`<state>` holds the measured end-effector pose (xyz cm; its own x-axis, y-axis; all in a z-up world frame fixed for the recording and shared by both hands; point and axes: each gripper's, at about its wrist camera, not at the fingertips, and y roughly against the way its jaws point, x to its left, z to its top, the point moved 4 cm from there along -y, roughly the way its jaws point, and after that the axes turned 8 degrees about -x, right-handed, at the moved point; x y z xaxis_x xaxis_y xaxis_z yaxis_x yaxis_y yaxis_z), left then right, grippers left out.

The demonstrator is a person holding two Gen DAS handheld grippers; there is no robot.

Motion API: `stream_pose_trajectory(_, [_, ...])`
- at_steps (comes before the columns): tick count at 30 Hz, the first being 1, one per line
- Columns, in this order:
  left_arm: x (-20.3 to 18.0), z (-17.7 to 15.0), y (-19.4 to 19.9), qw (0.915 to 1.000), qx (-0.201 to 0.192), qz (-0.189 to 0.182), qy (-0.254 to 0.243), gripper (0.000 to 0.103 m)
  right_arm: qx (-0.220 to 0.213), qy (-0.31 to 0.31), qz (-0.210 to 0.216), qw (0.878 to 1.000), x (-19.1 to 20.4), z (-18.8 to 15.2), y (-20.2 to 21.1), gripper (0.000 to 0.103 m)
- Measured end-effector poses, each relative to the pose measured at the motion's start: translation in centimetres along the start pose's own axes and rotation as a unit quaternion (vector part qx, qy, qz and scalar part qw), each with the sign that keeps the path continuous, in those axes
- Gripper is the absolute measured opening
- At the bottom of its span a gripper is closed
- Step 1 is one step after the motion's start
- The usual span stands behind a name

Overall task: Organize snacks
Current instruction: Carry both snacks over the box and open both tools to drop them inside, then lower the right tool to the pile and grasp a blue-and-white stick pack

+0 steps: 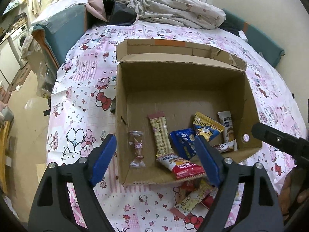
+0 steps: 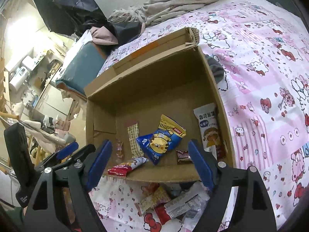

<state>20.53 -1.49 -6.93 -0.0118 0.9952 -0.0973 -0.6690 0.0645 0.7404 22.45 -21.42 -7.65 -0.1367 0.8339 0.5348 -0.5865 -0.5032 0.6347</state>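
Note:
An open cardboard box lies on a pink cartoon-print sheet. Inside lie several snacks: a clear-wrapped candy, a yellow checked stick, a blue and yellow tiger bag, a white packet, a red and white bar and a small brown bar. More snack packets are piled on the sheet in front of the box. My left gripper hovers open over the box's near edge. My right gripper hovers open there too. Neither holds anything.
A crumpled floral blanket and dark clothes lie behind the box. A teal cushion borders the bed's left edge, with the floor and a washing machine beyond. A grey cloth sits against the box's right wall.

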Motion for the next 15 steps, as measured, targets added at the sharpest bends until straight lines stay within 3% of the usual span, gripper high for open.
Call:
stream_pose_trajectory(11, [0.8, -0.8, 2.8, 0.9996, 0.000, -0.019, 0.019, 0.081, -0.008, -0.009, -0.003, 1.000, -0.1, -0.9, 3.0, 0.084])
stream_pose_trajectory(15, [1.0, -1.8, 4.2, 0.9998, -0.007, -0.015, 0.013, 0.081, 0.010, -0.019, 0.009, 1.000, -0.1, -2.2, 3.5, 0.084])
